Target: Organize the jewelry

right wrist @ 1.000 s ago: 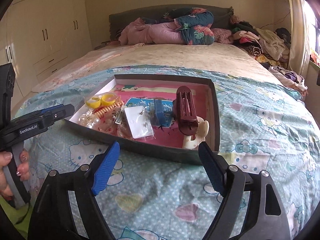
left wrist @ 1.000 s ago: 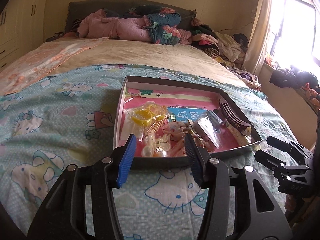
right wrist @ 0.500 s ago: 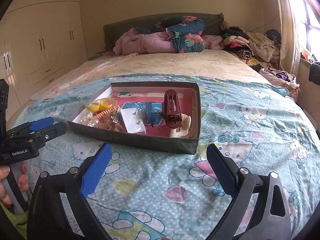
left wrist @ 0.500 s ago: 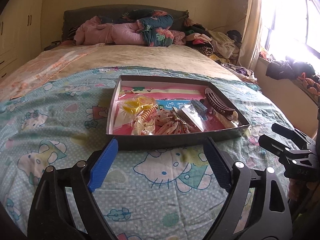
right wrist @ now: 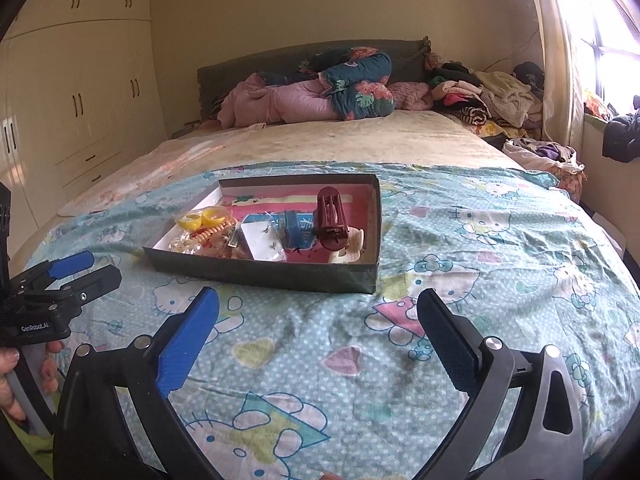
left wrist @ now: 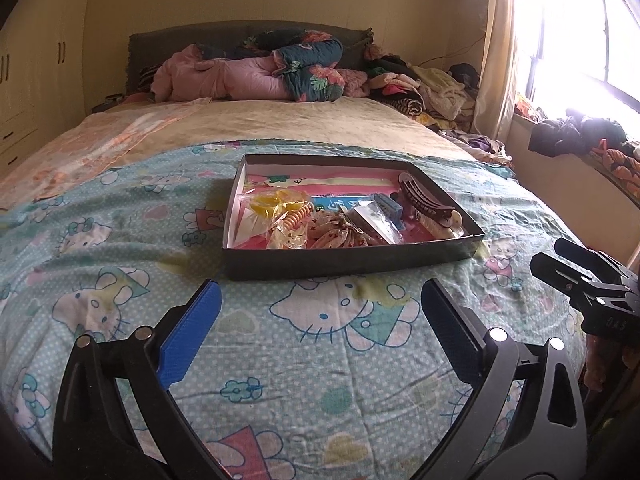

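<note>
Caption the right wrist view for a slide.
Open right gripper faces a tray of hair accessories on a cartoon-print bedspread.

I see a bed (left wrist: 280, 128) under a cartoon-cat sheet (left wrist: 120, 280), cream wardrobe (right wrist: 80, 92) on the left, bright window (left wrist: 580, 32) on the right, yellow wall (right wrist: 280, 8), clothes heap (right wrist: 492, 96).

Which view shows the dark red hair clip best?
Right wrist: the hair clip faces the camera along its length, ribs and whole top visible. Left wrist shows it side-on near the tray's right wall.
</note>
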Demonstrator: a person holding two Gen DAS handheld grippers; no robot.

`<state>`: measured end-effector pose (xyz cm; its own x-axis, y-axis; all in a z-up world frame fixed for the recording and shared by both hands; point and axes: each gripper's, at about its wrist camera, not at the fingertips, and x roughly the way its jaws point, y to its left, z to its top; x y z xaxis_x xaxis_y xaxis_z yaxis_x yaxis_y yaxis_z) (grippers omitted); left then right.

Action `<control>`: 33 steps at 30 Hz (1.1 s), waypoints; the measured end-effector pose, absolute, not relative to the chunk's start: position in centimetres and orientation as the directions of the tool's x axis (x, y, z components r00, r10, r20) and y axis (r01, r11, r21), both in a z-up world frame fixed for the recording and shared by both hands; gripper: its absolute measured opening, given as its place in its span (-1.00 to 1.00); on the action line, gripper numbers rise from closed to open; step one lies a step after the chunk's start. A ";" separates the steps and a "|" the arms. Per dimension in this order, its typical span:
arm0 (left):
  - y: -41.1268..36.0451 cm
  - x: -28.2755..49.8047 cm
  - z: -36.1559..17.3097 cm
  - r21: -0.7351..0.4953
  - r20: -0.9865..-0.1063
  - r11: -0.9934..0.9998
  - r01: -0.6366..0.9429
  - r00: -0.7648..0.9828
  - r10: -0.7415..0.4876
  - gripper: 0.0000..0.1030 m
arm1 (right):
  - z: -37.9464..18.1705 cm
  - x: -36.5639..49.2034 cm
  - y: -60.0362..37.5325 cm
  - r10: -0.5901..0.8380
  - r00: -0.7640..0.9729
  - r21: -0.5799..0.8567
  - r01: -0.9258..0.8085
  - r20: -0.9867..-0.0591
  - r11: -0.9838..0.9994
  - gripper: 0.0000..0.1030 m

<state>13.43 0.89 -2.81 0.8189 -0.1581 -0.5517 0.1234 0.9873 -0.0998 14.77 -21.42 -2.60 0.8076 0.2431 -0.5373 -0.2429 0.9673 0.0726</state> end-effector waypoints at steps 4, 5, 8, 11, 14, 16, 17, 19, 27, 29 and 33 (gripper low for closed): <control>1.0 12.7 -3.0 -0.092 -0.546 0.989 0.112 0.825 -0.144 0.78 | -3.1 13.3 -21.4 0.222 0.828 0.065 -0.220 -0.515 0.973 0.88; 1.0 12.6 -3.0 -0.089 -0.545 0.990 0.108 0.827 -0.139 0.78 | -3.2 13.0 -21.4 0.215 0.835 0.061 -0.213 -0.506 0.975 0.88; 1.2 12.1 -3.0 -0.089 -0.533 0.991 0.098 0.836 -0.131 0.78 | -3.4 12.3 -21.5 0.200 0.851 0.056 -0.198 -0.486 0.979 0.88; 1.5 11.7 -2.9 -0.093 -0.519 0.992 0.088 0.846 -0.123 0.78 | -3.3 11.9 -21.6 0.195 0.862 0.055 -0.192 -0.468 0.980 0.88; 1.5 11.3 -2.9 -0.094 -0.506 0.992 0.088 0.853 -0.123 0.78 | -3.2 11.6 -21.7 0.192 0.871 0.055 -0.188 -0.453 0.981 0.88; 1.5 10.9 -2.9 -0.091 -0.493 0.992 0.086 0.862 -0.120 0.78 | -3.2 11.4 -21.6 0.192 0.876 0.048 -0.191 -0.441 0.980 0.88; 1.4 10.7 -2.9 -0.092 -0.488 0.992 0.085 0.864 -0.120 0.78 | -3.2 11.3 -21.6 0.188 0.880 0.043 -0.188 -0.436 0.981 0.88; 1.5 10.5 -2.9 -0.097 -0.480 0.992 0.081 0.869 -0.118 0.78 | -3.2 11.0 -21.5 0.187 0.884 0.037 -0.190 -0.428 0.981 0.88; 1.6 9.8 -2.9 -0.104 -0.447 0.993 0.060 0.889 -0.100 0.78 | -3.7 10.0 -21.4 0.178 0.903 0.016 -0.186 -0.392 0.982 0.88; 1.4 9.6 -3.0 -0.096 -0.438 0.994 0.056 0.894 -0.093 0.78 | -3.7 9.8 -21.4 0.169 0.912 0.012 -0.178 -0.374 0.984 0.88; 1.2 9.1 -2.9 -0.081 -0.406 0.995 0.050 0.910 -0.079 0.78 | -3.5 9.1 -21.7 0.155 0.933 0.011 -0.160 -0.324 0.987 0.88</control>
<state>9.09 1.21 -2.95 0.9103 -0.0789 -0.4063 0.0501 0.9955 -0.0810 9.11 -21.66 -3.52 0.9333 0.1548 -0.3240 -0.1600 0.9871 0.0108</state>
